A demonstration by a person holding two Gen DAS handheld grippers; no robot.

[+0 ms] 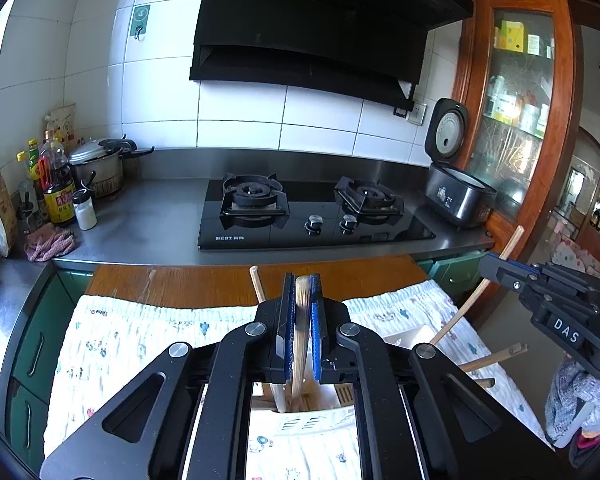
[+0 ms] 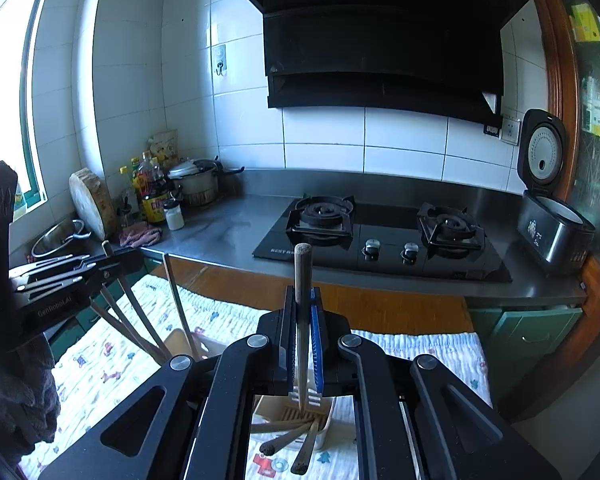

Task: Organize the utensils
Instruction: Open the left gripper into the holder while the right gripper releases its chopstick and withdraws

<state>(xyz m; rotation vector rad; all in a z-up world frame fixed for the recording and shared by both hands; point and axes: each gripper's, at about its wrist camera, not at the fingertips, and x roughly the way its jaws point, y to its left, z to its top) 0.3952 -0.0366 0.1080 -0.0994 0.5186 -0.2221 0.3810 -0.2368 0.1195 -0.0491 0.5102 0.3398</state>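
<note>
Both claws, left (image 1: 302, 312) and right (image 2: 303, 320), gripped chopsticks (image 2: 302, 280) mid-sorting, lower centre; next, I'd judge, lowering them into the holder (image 2: 292, 412).

Both wrist views look forward along their own tool fingers, close above the patterned white cloth (image 1: 112, 344), toward the black two-burner gas hob (image 1: 312, 216) at 12 o'clock. The left view shows the right tool (image 1: 496, 270) at 3 o'clock; the right view shows the left tool (image 2: 112, 258) at 9 o'clock. Both share the steel worktop (image 2: 228, 224).
</note>
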